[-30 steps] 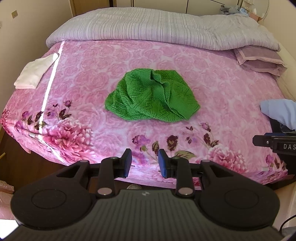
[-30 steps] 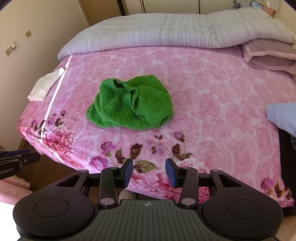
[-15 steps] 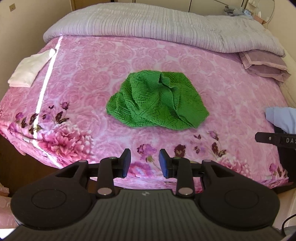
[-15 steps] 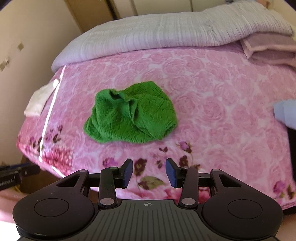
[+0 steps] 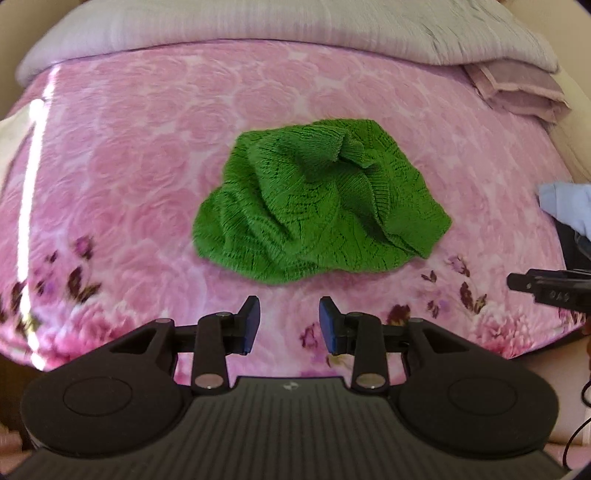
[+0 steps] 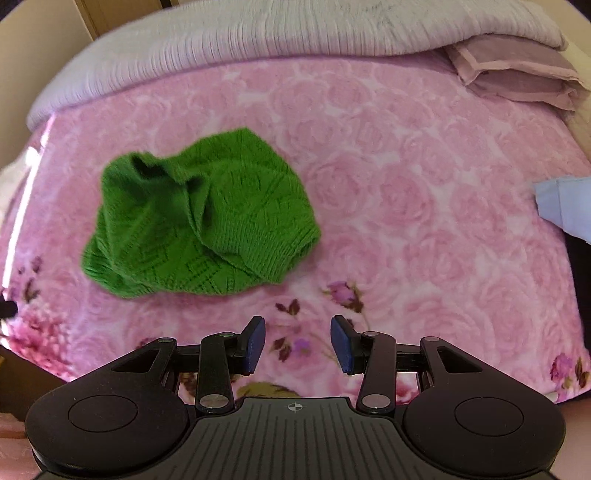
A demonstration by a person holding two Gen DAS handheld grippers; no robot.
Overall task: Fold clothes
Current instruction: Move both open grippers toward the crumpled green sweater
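Both tongs [image 5: 289,321] [image 6: 297,343] gape over blanket [image 5: 122,177], short of sweater [image 5: 317,203].

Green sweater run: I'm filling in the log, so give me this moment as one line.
stage: approach | green sweater: crumpled on pink blanket, untouched | left gripper: open, short of it | right gripper: open, empty

Ahead of my left gripper [image 5: 289,320] and right gripper [image 6: 297,344], both with jaws apart, I see bare pink floral blanket [image 5: 122,177] all around the crumpled green sweater [image 5: 317,206], with a folded grey quilt [image 6: 295,33], a mauve pillow [image 6: 517,70] and a pale blue garment [image 6: 565,205] bounding the far and right sides.
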